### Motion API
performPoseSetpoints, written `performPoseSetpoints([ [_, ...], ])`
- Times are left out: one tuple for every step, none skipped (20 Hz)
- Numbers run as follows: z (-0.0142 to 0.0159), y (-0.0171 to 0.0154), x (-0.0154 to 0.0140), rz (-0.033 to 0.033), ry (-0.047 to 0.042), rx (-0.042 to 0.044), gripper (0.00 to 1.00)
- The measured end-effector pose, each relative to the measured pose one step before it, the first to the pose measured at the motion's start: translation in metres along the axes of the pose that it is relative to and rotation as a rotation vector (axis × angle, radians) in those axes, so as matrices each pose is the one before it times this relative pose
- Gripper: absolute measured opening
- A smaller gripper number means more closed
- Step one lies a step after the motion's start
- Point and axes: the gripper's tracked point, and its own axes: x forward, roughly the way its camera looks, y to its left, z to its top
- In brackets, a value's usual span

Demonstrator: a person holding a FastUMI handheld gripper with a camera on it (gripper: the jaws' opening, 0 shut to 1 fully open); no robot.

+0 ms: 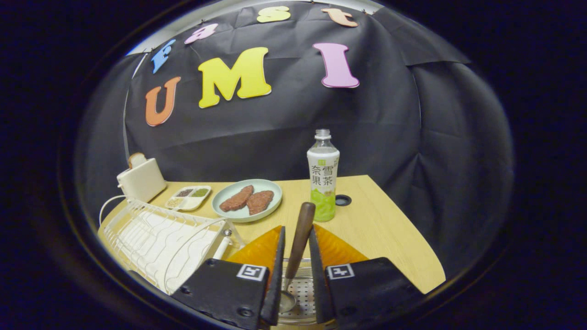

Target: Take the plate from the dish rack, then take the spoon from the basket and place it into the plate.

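A spoon [300,233] with a dark wooden handle and a metal bowl stands nearly upright between my fingers, handle pointing away from me. My gripper [297,234] is shut on it, both fingers pressing its handle. The spoon's bowl hangs over a perforated metal basket [302,288] directly beneath the fingers. An amber plate [341,252] lies flat on the wooden table just ahead of the fingers, partly hidden behind them. The white wire dish rack [156,238] stands to the left of the fingers with no plate in it.
Beyond the amber plate stand a tea bottle [323,178] and a pale green plate [247,200] with two pieces of meat. A divided condiment tray [189,197] and a white toaster [141,181] sit behind the rack. A cable hole [343,200] lies beside the bottle.
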Motion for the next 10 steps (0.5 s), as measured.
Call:
performPoseSetpoints([
  [-0.00314, 0.00821, -0.00163, 0.01782, 0.01588, 0.01351, 0.22],
  [-0.00316, 0.00164, 0.00057, -0.00922, 0.01285, -0.00228, 0.20],
  [0.00033, 0.00136, -0.00081, -0.00619, -0.00642, -0.00120, 0.16],
  [0.00438, 0.00275, -0.00378, -0.00684, -0.01533, 0.00711, 0.15],
  [0.00567, 0.00239, -0.00472, -0.00045, -0.02246, 0.01771, 0.12],
  [0.00683, 0.00001, -0.00781, -0.01392, -0.02932, 0.00908, 0.11],
  [0.00591, 0.00005, -0.00792, -0.00859, -0.02535, 0.00258, 0.11],
  [0.00710, 0.00230, -0.00897, -0.00619, -0.02331, -0.00460, 0.10],
  [0.00728, -0.00085, -0.00951, -0.01119, -0.02352, -0.01275, 0.10],
  [0.01022, 0.00000, -0.00956, -0.00994, -0.03243, -0.00735, 0.10],
])
